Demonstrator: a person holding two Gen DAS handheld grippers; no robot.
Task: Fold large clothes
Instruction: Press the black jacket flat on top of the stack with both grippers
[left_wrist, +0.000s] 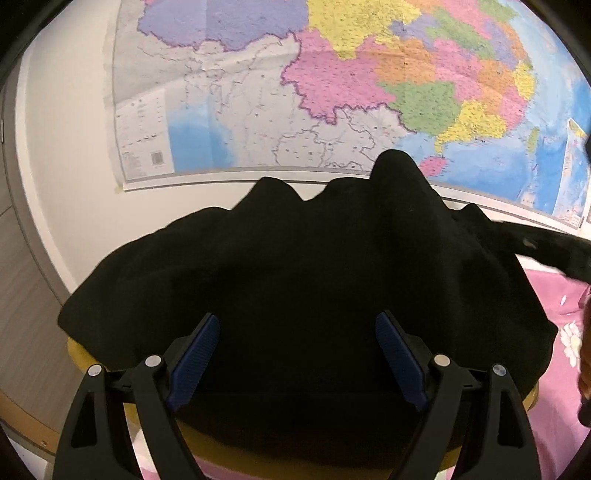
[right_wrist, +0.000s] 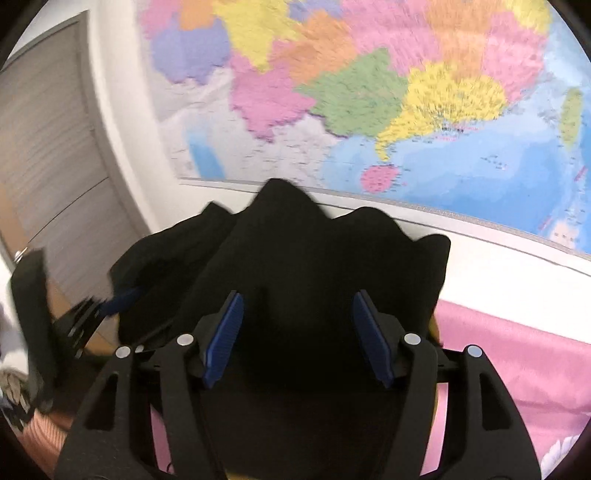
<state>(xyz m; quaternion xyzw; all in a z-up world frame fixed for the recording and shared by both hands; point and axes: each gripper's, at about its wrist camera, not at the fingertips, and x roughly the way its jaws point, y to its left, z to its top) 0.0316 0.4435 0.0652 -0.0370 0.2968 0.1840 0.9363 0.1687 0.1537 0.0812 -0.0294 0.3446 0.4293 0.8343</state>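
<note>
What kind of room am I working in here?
Probably a bedroom: pink floral bedding lies beside the black garment, a big colourful wall map hangs behind, and a grey door stands at the left.

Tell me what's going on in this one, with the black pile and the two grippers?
A person holds a gripper in each hand over a black garment bunched in a heap on a round yellow-edged stand, with pink floral bedding beside it and a wall map behind. The left gripper and right gripper both stand open above the cloth, neither pinching it. No fold shows yet.
</note>
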